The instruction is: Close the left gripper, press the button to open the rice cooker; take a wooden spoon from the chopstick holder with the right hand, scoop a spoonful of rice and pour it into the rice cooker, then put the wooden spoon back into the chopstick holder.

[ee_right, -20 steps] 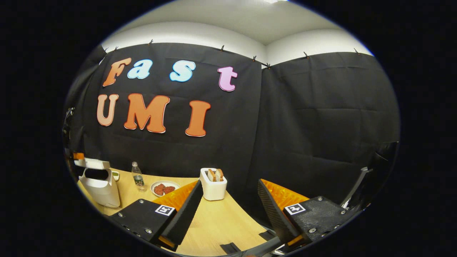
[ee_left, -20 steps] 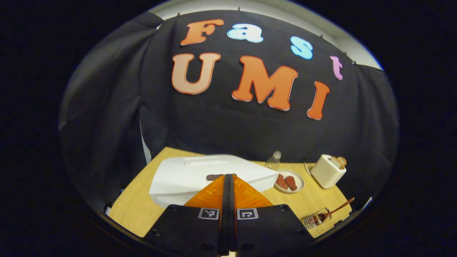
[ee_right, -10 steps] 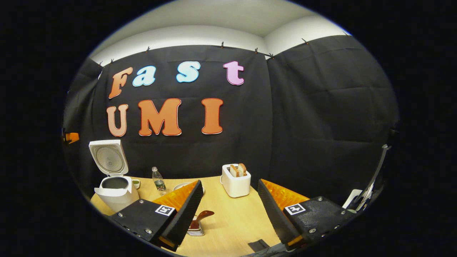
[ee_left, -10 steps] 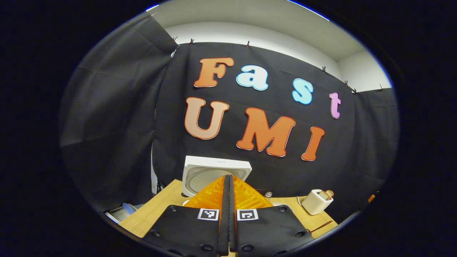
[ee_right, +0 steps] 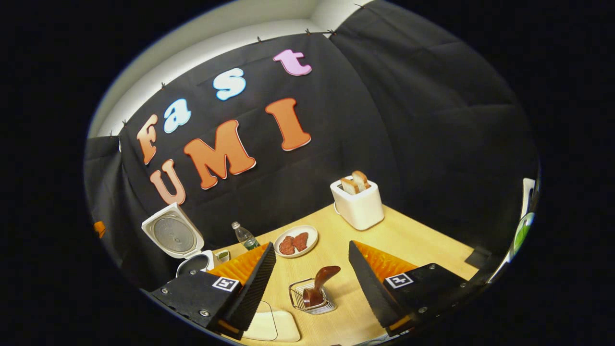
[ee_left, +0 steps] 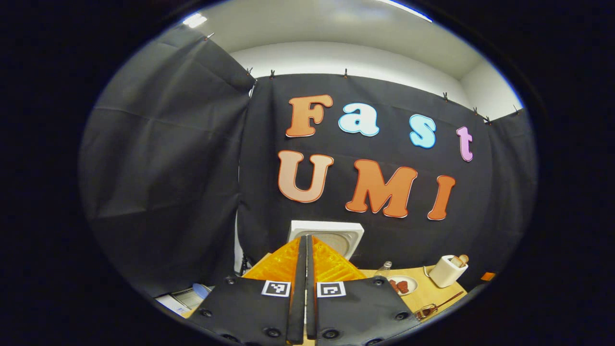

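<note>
Left gripper view: left gripper (ee_left: 305,250) raised above the light wooden table (ee_left: 423,298), jaws pressed together with nothing between them. Directly beyond the fingertips, white square rice cooker lid (ee_left: 331,235) standing upright and open, round inner plate facing the camera; cooker body hidden behind the fingers. To the right of the jaws and lower, clear plastic bottle (ee_left: 384,269), then small white plate with reddish-brown pieces (ee_left: 402,285), then white toaster with bread slices (ee_left: 448,270). Far lower right of the jaws, wire chopstick holder (ee_left: 425,312) with the brown wooden spoon (ee_left: 444,302) lying in it, handle pointing up and to the right. Right gripper view: right gripper (ee_right: 310,252) held over the same table (ee_right: 423,245), jaws spread wide and empty. Between the two fingers and just below the tips, chopstick holder (ee_right: 310,300) with the wooden spoon (ee_right: 321,283) standing in it, thick end tilted toward the upper right, touching neither finger. Below the holder, beside the left finger, flat white dish (ee_right: 269,327). Beyond the tips, plate (ee_right: 298,241) between the fingers, bottle (ee_right: 243,235) just above the left fingertip, toaster (ee_right: 358,202) above the right fingertip. Left of the left finger, white rice cooker (ee_right: 192,262) with dark inner pot exposed and lid (ee_right: 172,233) swung up and back.
</note>
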Available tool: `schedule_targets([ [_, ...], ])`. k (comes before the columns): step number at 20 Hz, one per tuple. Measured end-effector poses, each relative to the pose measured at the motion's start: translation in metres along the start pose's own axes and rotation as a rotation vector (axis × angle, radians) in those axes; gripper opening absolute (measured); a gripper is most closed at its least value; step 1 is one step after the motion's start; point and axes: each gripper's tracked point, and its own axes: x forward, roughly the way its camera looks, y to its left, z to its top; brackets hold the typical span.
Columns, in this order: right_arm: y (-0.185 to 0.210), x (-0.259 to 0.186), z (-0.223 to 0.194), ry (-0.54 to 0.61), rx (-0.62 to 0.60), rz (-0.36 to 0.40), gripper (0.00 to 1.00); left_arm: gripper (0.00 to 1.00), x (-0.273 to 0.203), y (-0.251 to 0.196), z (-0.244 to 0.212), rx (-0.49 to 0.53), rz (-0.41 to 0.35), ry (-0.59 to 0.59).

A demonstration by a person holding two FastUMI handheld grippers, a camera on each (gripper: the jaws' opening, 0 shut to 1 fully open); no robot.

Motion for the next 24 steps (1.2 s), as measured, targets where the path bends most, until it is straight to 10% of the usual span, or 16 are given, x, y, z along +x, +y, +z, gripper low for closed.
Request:
schedule_targets([
  [6, -0.022, 0.039, -0.055, 0.128, 0.016, -0.044, 0.95, 0.5, -0.025, 0.034, 0.016, 0.019, 0.051, -0.036],
  [8, -0.022, 0.047, -0.066, 0.149, 0.035, -0.038, 0.95, 0.5, -0.034, 0.042, 0.023, 0.029, 0.065, -0.068],
  [12, -0.022, 0.066, -0.086, 0.196, 0.078, -0.03, 0.93, 0.97, -0.043, 0.043, 0.035, 0.104, 0.088, -0.127],
  [20, -0.007, 0.094, -0.1, 0.231, 0.171, 0.006, 0.37, 0.99, -0.05, 0.042, 0.026, 0.187, 0.087, -0.09],
  [24, -0.002, 0.097, -0.098, 0.244, 0.238, 0.011, 0.25, 1.0, -0.047, 0.045, 0.018, 0.159, 0.08, -0.065],
])
